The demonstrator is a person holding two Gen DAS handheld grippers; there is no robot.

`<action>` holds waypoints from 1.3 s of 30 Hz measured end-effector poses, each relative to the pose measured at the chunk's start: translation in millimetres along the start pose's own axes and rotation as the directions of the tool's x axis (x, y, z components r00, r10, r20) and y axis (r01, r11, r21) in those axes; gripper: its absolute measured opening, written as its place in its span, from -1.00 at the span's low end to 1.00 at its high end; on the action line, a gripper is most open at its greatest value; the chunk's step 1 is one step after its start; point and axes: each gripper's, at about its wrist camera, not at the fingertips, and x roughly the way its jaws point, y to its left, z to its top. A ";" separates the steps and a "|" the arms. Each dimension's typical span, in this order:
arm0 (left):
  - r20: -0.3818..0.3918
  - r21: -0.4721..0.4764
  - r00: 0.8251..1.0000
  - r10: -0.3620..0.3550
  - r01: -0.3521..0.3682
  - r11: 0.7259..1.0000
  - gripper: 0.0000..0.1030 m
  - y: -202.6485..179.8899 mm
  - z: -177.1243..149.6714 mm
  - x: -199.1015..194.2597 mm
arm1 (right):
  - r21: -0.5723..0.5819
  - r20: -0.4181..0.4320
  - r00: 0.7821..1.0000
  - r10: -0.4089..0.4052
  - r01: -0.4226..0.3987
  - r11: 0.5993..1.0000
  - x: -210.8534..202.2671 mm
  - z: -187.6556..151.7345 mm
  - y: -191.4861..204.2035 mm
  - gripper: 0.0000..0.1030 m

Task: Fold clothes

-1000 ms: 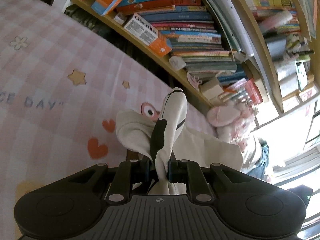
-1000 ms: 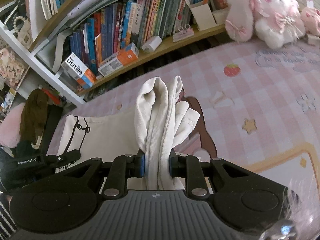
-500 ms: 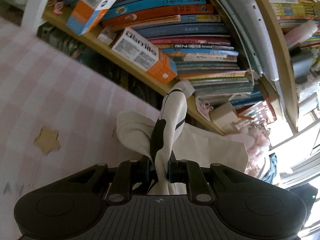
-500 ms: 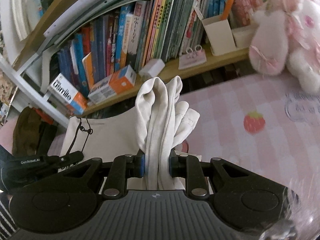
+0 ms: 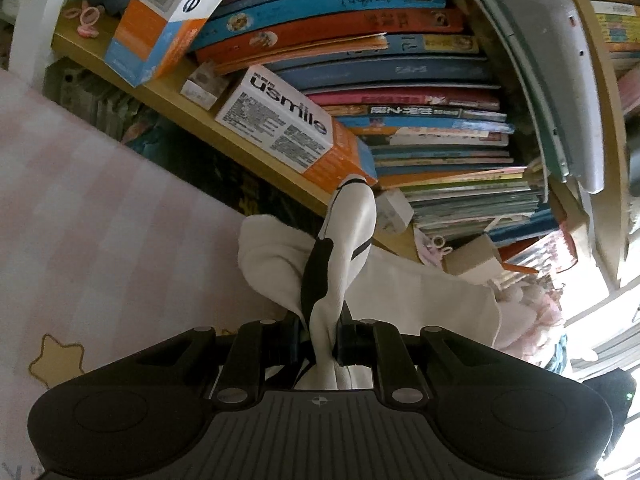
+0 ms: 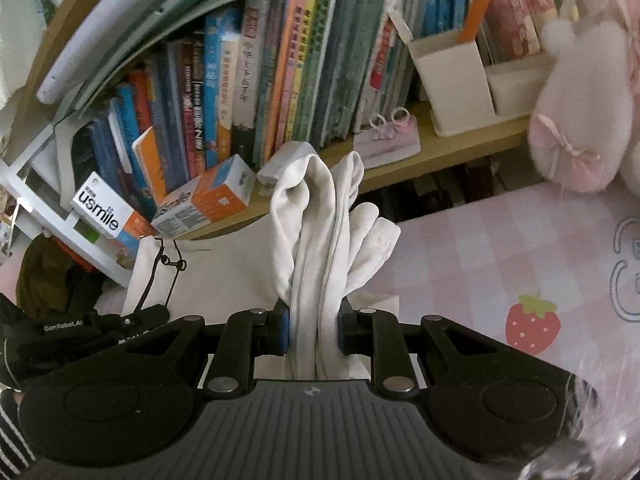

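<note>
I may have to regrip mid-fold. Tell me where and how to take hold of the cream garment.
Grip the cream garment at a bunched hem corner, as the right gripper does now: the ribbed edge gathers into a thick wad. Come from the near side, fingers pointing toward the bookshelf.

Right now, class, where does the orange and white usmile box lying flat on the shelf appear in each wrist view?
Left wrist: usmile box, upper centre, just above the clamped cream garment.
Right wrist: usmile box, left of centre, beside the garment's top.
Shared landmark: wooden shelf.
</note>
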 end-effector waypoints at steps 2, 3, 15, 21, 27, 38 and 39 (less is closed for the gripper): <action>0.008 0.009 1.000 0.013 -0.013 1.000 -0.68 4.4 -2.0 4.1 | 0.026 -0.012 1.000 0.004 -0.003 1.000 7.6 -1.7 -9.3 -0.62; 0.020 0.007 1.000 0.012 -0.012 1.000 -0.67 6.7 -4.0 4.7 | 0.043 -0.015 1.000 0.005 -0.004 0.999 11.1 -2.9 -14.1 -0.61; 0.089 -0.058 0.991 0.095 -0.090 0.994 0.00 23.1 -14.1 -5.4 | 0.106 0.004 1.000 -0.024 0.023 0.994 7.5 -7.2 -32.7 -0.28; 0.115 0.012 0.986 0.121 -0.123 0.992 0.02 19.3 -21.9 -27.4 | 0.110 0.056 0.996 -0.066 0.060 0.992 -15.3 -7.8 -33.6 -0.26; 0.139 0.059 0.975 0.175 -0.185 0.981 0.05 9.3 -36.2 -46.8 | 0.066 0.095 0.988 -0.124 0.118 0.991 -39.4 -17.2 -27.5 -0.23; 0.149 0.136 0.956 0.251 -0.271 0.953 0.17 -13.7 -79.5 -69.9 | -0.070 0.103 0.981 -0.164 0.172 0.983 -63.9 -56.0 2.4 -0.11; 0.150 0.144 0.955 0.255 -0.276 0.950 0.17 -15.8 -83.2 -71.8 | -0.084 0.102 0.980 -0.169 0.177 0.981 -66.0 -60.9 5.3 -0.08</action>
